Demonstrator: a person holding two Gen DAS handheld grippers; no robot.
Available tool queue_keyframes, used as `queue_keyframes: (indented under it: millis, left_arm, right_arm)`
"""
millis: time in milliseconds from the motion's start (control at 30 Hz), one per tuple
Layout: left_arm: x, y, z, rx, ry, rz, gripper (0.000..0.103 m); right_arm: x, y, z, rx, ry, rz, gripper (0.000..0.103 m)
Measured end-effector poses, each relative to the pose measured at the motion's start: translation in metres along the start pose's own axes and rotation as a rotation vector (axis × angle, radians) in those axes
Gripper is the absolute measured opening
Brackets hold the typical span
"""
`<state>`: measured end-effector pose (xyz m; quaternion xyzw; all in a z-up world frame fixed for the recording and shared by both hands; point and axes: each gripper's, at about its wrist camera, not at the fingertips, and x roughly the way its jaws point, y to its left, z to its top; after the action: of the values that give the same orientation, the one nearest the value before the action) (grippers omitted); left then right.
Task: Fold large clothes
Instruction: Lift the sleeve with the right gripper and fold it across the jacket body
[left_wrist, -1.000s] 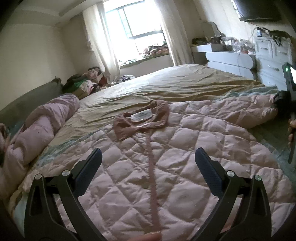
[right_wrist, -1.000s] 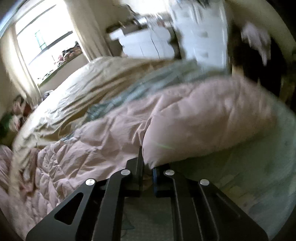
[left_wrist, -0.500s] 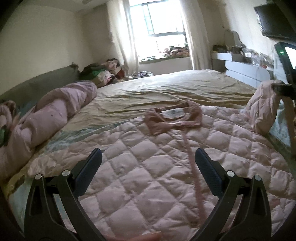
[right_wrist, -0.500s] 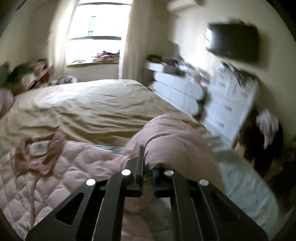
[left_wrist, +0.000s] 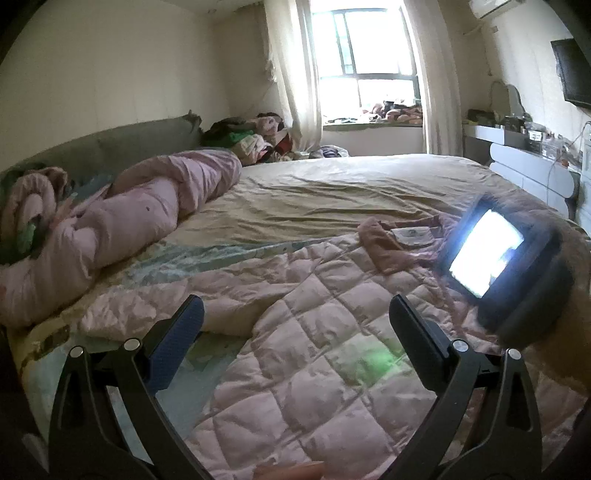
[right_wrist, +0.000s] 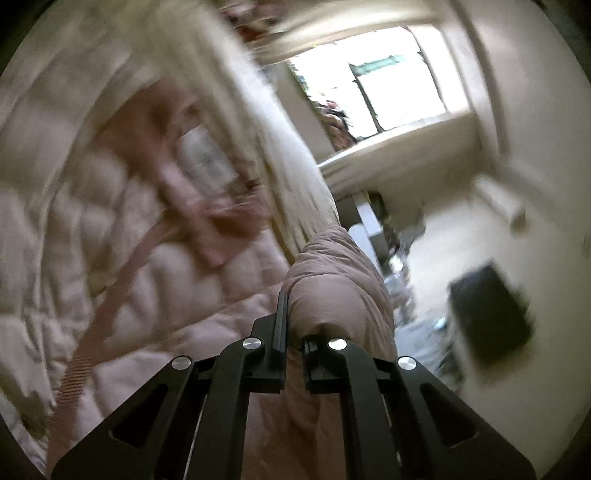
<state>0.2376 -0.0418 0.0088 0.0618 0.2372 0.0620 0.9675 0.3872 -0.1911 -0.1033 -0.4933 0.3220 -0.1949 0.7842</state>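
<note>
A pink quilted coat (left_wrist: 332, 332) lies front-up across the bed, its darker pink collar (left_wrist: 388, 247) toward the far side. My left gripper (left_wrist: 295, 301) hovers open above the coat's near left part, with nothing between its fingers. My right gripper (right_wrist: 293, 332) is shut on the coat's puffy sleeve (right_wrist: 332, 280) and holds it raised over the coat's body (right_wrist: 147, 277). The right wrist view is rolled and blurred. In the left wrist view the lit screen (left_wrist: 487, 254) on the back of the right unit hangs over the coat's right side.
A rolled pink duvet (left_wrist: 129, 221) lies along the bed's left side by the grey headboard (left_wrist: 110, 144). Tan bedding (left_wrist: 351, 184) covers the far half. Clothes are piled (left_wrist: 251, 140) near the window. A white dresser (left_wrist: 528, 170) and a wall TV (left_wrist: 576, 74) are on the right.
The right gripper has swung the held sleeve from the bed's right edge in over the coat, rolling as it went. The left gripper has shifted left, still open.
</note>
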Motion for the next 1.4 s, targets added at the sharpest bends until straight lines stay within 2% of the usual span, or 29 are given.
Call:
queue_keyframes:
  millis: [167, 233, 300, 333, 400, 500, 567, 700, 867, 1033, 1200, 1233, 1300, 1400]
  left_arm:
    - [0.006, 0.005, -0.007, 0.002, 0.018, 0.007, 0.094]
    - [0.01, 0.005, -0.009, 0.003, 0.025, 0.009, 0.094]
    - [0.012, 0.004, -0.01, 0.004, 0.029, 0.012, 0.094]
    - [0.013, 0.003, -0.01, 0.002, 0.034, 0.011, 0.094]
    - [0.014, 0.002, -0.01, 0.0, 0.038, 0.008, 0.094]
    - [0.014, -0.001, -0.01, 0.012, 0.032, 0.015, 0.094]
    - [0.014, -0.004, -0.009, 0.016, 0.033, 0.016, 0.094]
    - [0.014, -0.007, -0.01, 0.025, 0.03, 0.018, 0.094]
    - [0.014, -0.008, -0.011, 0.024, 0.032, 0.016, 0.094]
    - [0.014, -0.012, -0.012, 0.03, 0.038, 0.022, 0.094]
    - [0.012, -0.015, -0.011, 0.044, 0.042, 0.034, 0.094]
    - [0.012, -0.013, -0.01, 0.047, 0.037, 0.037, 0.094]
    - [0.008, -0.011, -0.008, 0.047, 0.026, 0.038, 0.094]
    - [0.005, -0.008, -0.003, 0.036, 0.02, 0.038, 0.094]
  right_arm:
    - [0.011, 0.052, -0.005, -0.193, 0.049, -0.019, 0.006]
    - [0.013, 0.054, -0.008, -0.199, 0.043, -0.015, 0.01]
    - [0.016, 0.051, -0.011, -0.193, 0.038, 0.01, 0.029]
    - [0.016, 0.048, -0.011, -0.179, 0.031, 0.017, 0.033]
    - [0.017, 0.038, -0.01, -0.123, 0.031, 0.052, 0.05]
    - [0.017, 0.023, -0.01, -0.07, 0.02, 0.063, 0.064]
    - [0.018, 0.018, -0.008, -0.07, 0.012, 0.058, 0.068]
    - [0.017, 0.015, -0.009, -0.069, 0.002, 0.048, 0.069]
    - [-0.006, 0.036, -0.012, -0.086, -0.015, 0.028, 0.069]
    - [-0.014, 0.041, -0.008, -0.095, 0.016, 0.066, 0.069]
    - [-0.02, 0.049, -0.003, -0.204, 0.039, 0.074, 0.069]
    - [-0.023, 0.045, -0.005, -0.204, 0.034, 0.094, 0.07]
    - [-0.032, 0.033, -0.011, -0.168, 0.03, 0.163, 0.082]
    - [-0.041, 0.025, -0.023, -0.15, 0.016, 0.234, 0.086]
